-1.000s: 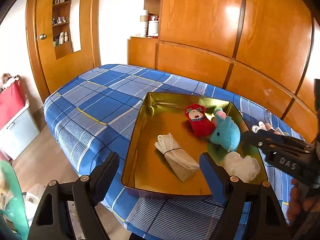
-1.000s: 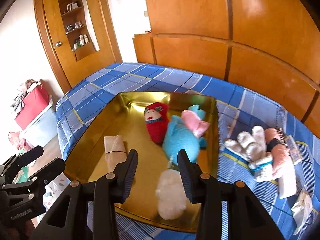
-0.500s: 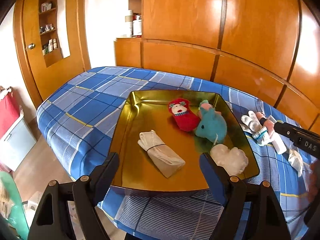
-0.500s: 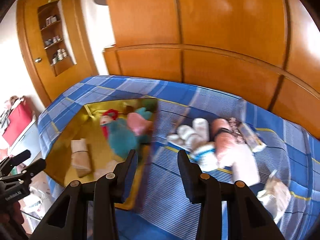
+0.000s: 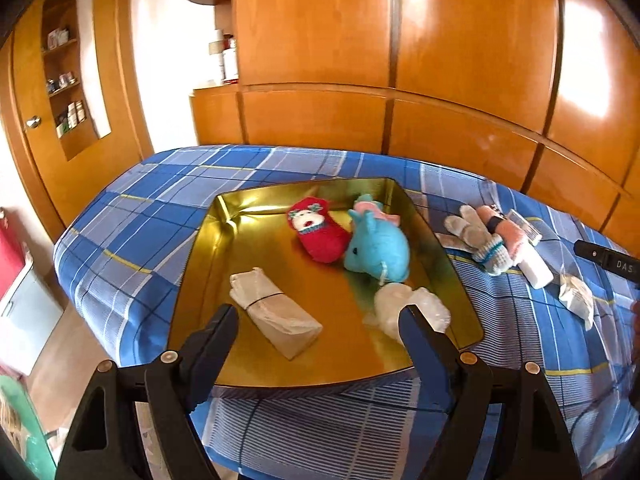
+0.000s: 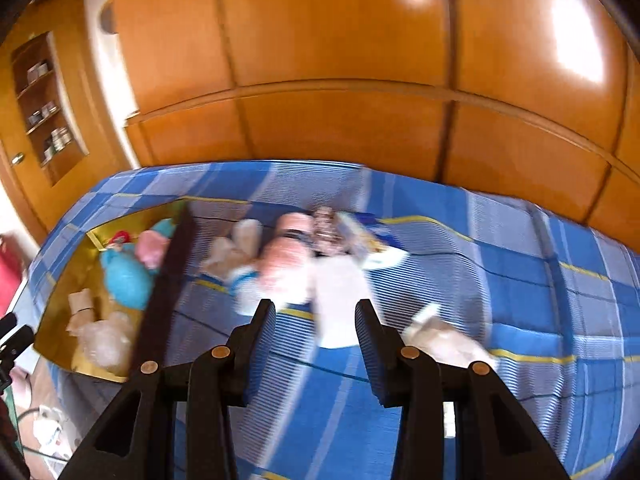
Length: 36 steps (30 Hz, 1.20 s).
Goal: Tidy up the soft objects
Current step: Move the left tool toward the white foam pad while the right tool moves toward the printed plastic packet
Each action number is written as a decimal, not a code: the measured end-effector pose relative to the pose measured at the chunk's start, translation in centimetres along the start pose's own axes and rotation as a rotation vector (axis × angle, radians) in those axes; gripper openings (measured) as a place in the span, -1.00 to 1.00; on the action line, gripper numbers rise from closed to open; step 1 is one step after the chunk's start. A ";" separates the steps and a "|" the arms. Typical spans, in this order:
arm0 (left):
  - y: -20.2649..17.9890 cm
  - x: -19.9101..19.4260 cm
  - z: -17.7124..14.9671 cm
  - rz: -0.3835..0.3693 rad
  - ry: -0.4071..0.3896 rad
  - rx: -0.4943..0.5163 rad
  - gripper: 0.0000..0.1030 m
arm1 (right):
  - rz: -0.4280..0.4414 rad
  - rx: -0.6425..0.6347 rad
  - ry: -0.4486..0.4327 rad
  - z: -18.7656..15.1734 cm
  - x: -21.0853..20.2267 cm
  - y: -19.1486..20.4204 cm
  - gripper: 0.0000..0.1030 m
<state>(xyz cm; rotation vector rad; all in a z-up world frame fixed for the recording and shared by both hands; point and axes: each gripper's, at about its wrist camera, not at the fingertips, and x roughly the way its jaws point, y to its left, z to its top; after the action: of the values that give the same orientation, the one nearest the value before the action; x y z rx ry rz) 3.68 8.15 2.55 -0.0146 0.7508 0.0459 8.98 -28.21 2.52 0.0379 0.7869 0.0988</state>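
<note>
A gold tray point(image 5: 200, 264) lies on the blue plaid bed. It holds a red sock toy point(image 5: 318, 234), a blue plush point(image 5: 378, 250), a beige rolled cloth point(image 5: 276, 316) and a white puff point(image 5: 408, 310). My left gripper point(image 5: 320, 328) is open and empty above the tray's near edge. Right of the tray lie a grey glove point(image 5: 480, 240), a pink roll point(image 5: 508, 232) and a white piece point(image 5: 534, 266). My right gripper point(image 6: 316, 324) is open and empty over the white piece point(image 6: 340, 300), beside the blurred pink roll point(image 6: 286, 256).
Wooden wardrobe panels point(image 5: 440, 80) stand behind the bed. A door with shelves point(image 5: 64, 92) is at left. A small plastic packet point(image 5: 576, 300) lies on the bed at right. A red box point(image 5: 8, 256) stands on the floor at left. The bed's front edge is close below both grippers.
My right gripper has swung right, from over the tray to over the loose glove, pink roll and white piece. My left gripper has shifted slightly and stays open over the tray.
</note>
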 end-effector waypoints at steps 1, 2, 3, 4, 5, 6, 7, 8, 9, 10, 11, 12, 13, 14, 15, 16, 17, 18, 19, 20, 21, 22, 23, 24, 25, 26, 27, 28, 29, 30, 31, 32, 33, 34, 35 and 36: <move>-0.2 0.0 0.0 -0.004 0.001 0.006 0.61 | -0.011 0.012 0.003 -0.1 0.0 -0.8 -0.20; -0.6 0.1 0.1 -0.010 0.003 0.014 0.61 | -0.024 0.023 0.007 -0.2 0.0 -1.6 -0.20; -1.0 0.1 0.1 -0.016 0.005 0.022 0.61 | -0.044 0.033 0.012 -0.4 0.0 -2.7 -0.20; -1.3 0.1 0.1 -0.020 0.006 0.029 0.61 | -0.059 0.038 0.014 -0.6 -0.1 -3.4 -0.20; -1.7 0.1 0.2 -0.024 0.006 0.039 0.61 | -0.075 0.047 0.017 -0.7 -0.1 -4.2 -0.20; -2.0 0.2 0.2 -0.029 0.007 0.048 0.61 | -0.093 0.062 0.022 -0.8 0.0 -5.2 -0.20; -2.5 0.2 0.3 -0.037 0.009 0.057 0.61 | -0.104 0.075 0.026 -0.9 0.1 -5.9 -0.20; -2.8 0.3 0.4 -0.042 0.011 0.064 0.61 | -0.116 0.088 0.028 -1.0 0.1 -6.6 -0.20; -3.1 0.3 0.4 -0.046 0.011 0.070 0.60 | -0.132 0.105 0.029 -1.3 0.1 -7.6 -0.20; -3.5 0.4 0.5 -0.051 0.011 0.079 0.61 | -0.145 0.121 0.030 -1.5 0.2 -8.4 -0.20; -4.0 0.4 0.6 -0.056 0.010 0.091 0.61 | -0.155 0.139 0.032 -1.7 0.4 -9.1 -0.20; -4.5 0.4 0.7 -0.062 0.010 0.103 0.61 | -0.160 0.164 0.032 -1.9 0.5 -9.9 -0.20; -4.9 0.4 0.8 -0.068 0.010 0.113 0.61 | -0.163 0.196 0.031 -2.2 0.6 -10.7 -0.20; -5.4 0.4 0.9 -0.075 0.011 0.123 0.61 | -0.164 0.232 0.029 -2.5 0.7 -11.6 -0.20; -5.9 0.4 1.0 -0.082 0.012 0.133 0.61 | -0.164 0.259 0.031 -2.8 0.8 -12.2 -0.20; -6.4 0.5 1.1 -0.089 0.015 0.144 0.61 | -0.162 0.290 0.037 -3.1 0.9 -12.9 -0.20; -7.0 0.6 1.3 -0.096 0.017 0.156 0.60 | -0.156 0.321 0.044 -3.2 1.0 -13.5 -0.20; -7.7 0.7 1.4 -0.104 0.018 0.168 0.61 | -0.150 0.346 0.045 -3.3 1.0 -13.9 -0.20; -8.1 0.7 1.5 -0.114 0.021 0.177 0.61 | -0.146 0.366 0.042 -3.4 0.9 -14.3 -0.20; -8.8 0.8 1.7 -0.127 0.025 0.188 0.60 | -0.143 0.390 0.037 -3.4 0.7 -14.8 -0.20; -9.5 1.0 1.8 -0.142 0.030 0.198 0.60 | -0.140 0.410 0.034 -3.5 0.7 -15.0 -0.20; -10.0 1.1 1.9 -0.155 0.035 0.205 0.60 | -0.134 0.428 0.033 -3.6 0.7 -15.3 -0.20; -10.7 1.3 2.1 -0.172 0.044 0.214 0.60 | -0.128 0.448 0.033 -3.6 0.6 -15.6 -0.20; -11.4 1.5 2.2 -0.187 0.052 0.222 0.60 | -0.129 0.459 0.034 -3.6 0.6 -15.8 -0.20; -12.2 1.8 2.3 -0.204 0.060 0.230 0.60 | -0.134 0.467 0.036 -3.7 0.5 -15.9 -0.20; -12.9 2.0 2.3 -0.217 0.067 0.238 0.61 | -0.138 0.473 0.038 -3.7 0.5 -16.1 -0.20; -13.5 2.3 2.4 -0.229 0.075 0.246 0.60 | -0.139 0.481 0.040 -3.7 0.5 -16.2 -0.20; -14.3 2.6 2.5 -0.245 0.088 0.255 0.60 | -0.136 0.489 0.040 -3.7 0.5 -16.3 -0.20; -15.0 2.9 2.4 -0.255 0.096 0.261 0.60 | -0.130 0.497 0.038 -3.7 0.3 -16.4 -0.20; -15.7 3.3 2.5 -0.265 0.107 0.268 0.60 | -0.128 0.500 0.036 -3.7 0.2 -16.5 -0.20; -16.2 3.6 2.5 -0.275 0.118 0.273 0.60 | -0.126 0.501 0.034 -3.7 0.1 -16.5 -0.20; -16.9 4.0 2.6 -0.295 0.132 0.280 0.60 | -0.125 0.501 0.034 -3.7 0.1 -16.5 -0.20; -17.7 4.4 2.6 -0.314 0.148 0.284 0.60 | -0.122 0.502 0.033 -3.6 0.0 -16.4 -0.20; -18.4 5.0 2.6 -0.325 0.170 0.284 0.60 | -0.118 0.502 0.032 -3.6 0.0 -16.4 -0.20; -18.9 5.5 2.6 -0.332 0.188 0.279 0.60 | -0.114 0.500 0.032 -3.5 -0.1 -16.3 -0.20; -19.5 6.1 2.6 -0.344 0.210 0.271 0.60 | -0.112 0.497 0.032 -3.4 0.0 -16.2 -0.20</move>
<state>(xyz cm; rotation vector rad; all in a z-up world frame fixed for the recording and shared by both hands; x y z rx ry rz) 10.89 -10.99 0.22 0.1113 0.9504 -0.3899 7.77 -44.33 -1.03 0.4634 0.8283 -0.2051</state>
